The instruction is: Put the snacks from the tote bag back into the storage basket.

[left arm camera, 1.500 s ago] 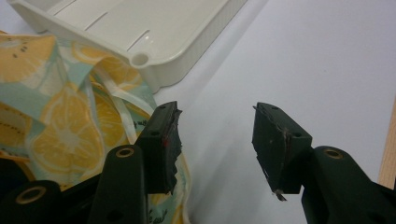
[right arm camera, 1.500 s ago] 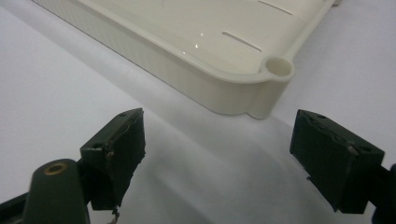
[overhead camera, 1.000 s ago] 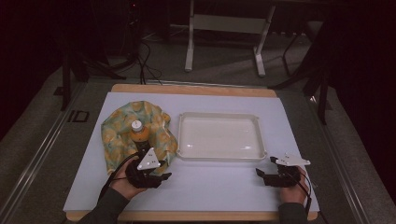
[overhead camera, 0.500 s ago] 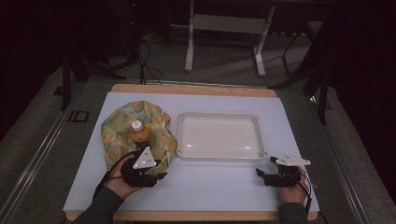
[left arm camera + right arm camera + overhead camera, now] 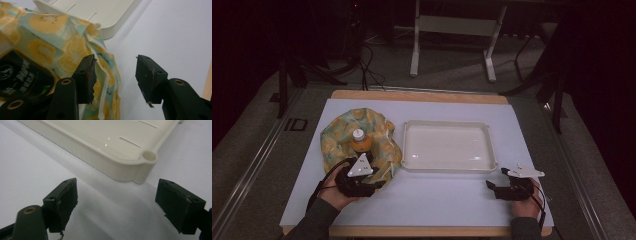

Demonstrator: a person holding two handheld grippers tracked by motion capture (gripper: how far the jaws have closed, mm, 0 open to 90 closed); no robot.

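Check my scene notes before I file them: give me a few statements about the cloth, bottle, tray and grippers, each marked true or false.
1. The small bottle stands upright on the fruit-print cloth. True.
2. The white tray holds the bottle. False: the tray is bare inside; the bottle is on the cloth to its left.
3. The left gripper has its jaws open at the cloth's near edge. True.
4. The right gripper is shut on the tray's corner. False: its jaws stand open, short of the tray, with nothing between them.
5. The cloth lies spread to the right of the tray. False: it lies bunched to the left of it, its edge close to the tray's corner.
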